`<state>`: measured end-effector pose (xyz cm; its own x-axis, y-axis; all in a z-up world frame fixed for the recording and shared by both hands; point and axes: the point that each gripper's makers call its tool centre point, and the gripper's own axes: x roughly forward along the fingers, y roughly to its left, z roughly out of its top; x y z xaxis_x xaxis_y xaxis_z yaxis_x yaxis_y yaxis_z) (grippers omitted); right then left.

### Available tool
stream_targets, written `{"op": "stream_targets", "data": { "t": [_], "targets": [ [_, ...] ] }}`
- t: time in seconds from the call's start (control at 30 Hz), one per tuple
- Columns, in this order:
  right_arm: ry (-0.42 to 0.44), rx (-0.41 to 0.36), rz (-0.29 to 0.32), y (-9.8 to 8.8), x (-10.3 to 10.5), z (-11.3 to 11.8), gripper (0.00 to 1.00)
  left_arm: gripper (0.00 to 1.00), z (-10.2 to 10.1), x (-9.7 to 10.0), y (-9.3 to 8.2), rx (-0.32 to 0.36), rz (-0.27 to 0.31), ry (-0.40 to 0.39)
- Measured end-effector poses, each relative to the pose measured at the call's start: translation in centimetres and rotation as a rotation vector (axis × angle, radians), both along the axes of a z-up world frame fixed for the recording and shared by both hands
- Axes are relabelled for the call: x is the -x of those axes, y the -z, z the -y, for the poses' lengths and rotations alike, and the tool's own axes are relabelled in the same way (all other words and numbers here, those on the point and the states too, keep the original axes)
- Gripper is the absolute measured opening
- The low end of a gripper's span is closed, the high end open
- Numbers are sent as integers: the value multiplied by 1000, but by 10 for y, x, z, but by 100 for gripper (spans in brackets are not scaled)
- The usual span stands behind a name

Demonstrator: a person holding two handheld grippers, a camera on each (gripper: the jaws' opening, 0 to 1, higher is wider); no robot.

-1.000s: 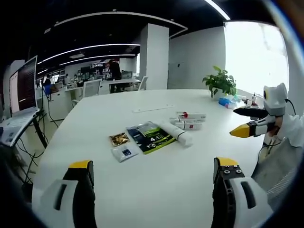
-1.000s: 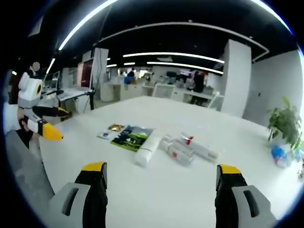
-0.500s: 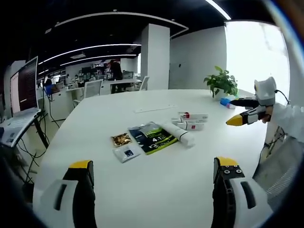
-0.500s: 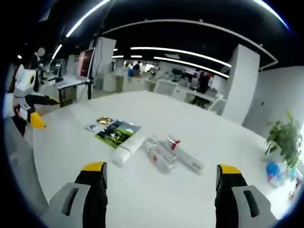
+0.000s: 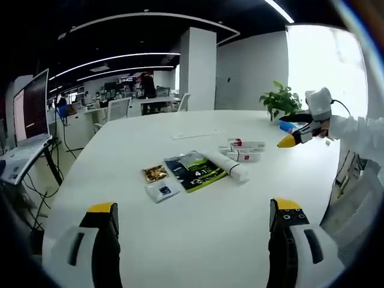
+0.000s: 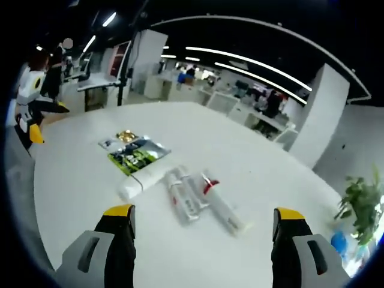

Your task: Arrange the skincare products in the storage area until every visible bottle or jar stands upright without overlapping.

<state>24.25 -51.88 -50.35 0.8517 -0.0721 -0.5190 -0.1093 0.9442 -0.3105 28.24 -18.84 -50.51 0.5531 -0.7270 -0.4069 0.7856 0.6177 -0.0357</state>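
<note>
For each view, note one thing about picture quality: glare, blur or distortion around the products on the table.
Left gripper view: the window behind the potted plant is blown out to white, while the green sachet stays fairly sharp. Right gripper view: the tubes are smeared by motion blur, and fisheye bends the ceiling lights into arcs.

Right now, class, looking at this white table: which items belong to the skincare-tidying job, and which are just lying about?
Belongs to the job:
- large white tube, lying flat
- smaller white tubes with red markings, lying side by side
- green and black sachet
- gold sachet
- small white sachet

Just lying about:
- potted plant
- blue item beside it
- laptop on a stand
</note>
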Motion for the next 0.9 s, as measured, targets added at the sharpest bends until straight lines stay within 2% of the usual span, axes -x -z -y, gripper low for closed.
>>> {"op": "stream_targets", "data": {
  "t": [0.33, 0.53, 0.63, 0.73, 0.9],
  "targets": [
    [-75, 94, -90, 20, -14, 21, 100, 99, -3, -1, 6, -26, -8, -2],
    [-106, 123, -132, 27, -24, 36, 100, 99, -5, -3, 7, -28, -9, -7],
    [-124, 152, -142, 25, -29, 42, 100, 99, -7, -4, 10, -49, -15, -11],
    [-143, 170, -171, 29, -29, 40, 97, 99, -7, -4, 10, -49, -18, -13],
    [-153, 163, -222, 40, -34, 54, 90, 99, -7, -4, 12, -54, -18, -13]
  ]
}}
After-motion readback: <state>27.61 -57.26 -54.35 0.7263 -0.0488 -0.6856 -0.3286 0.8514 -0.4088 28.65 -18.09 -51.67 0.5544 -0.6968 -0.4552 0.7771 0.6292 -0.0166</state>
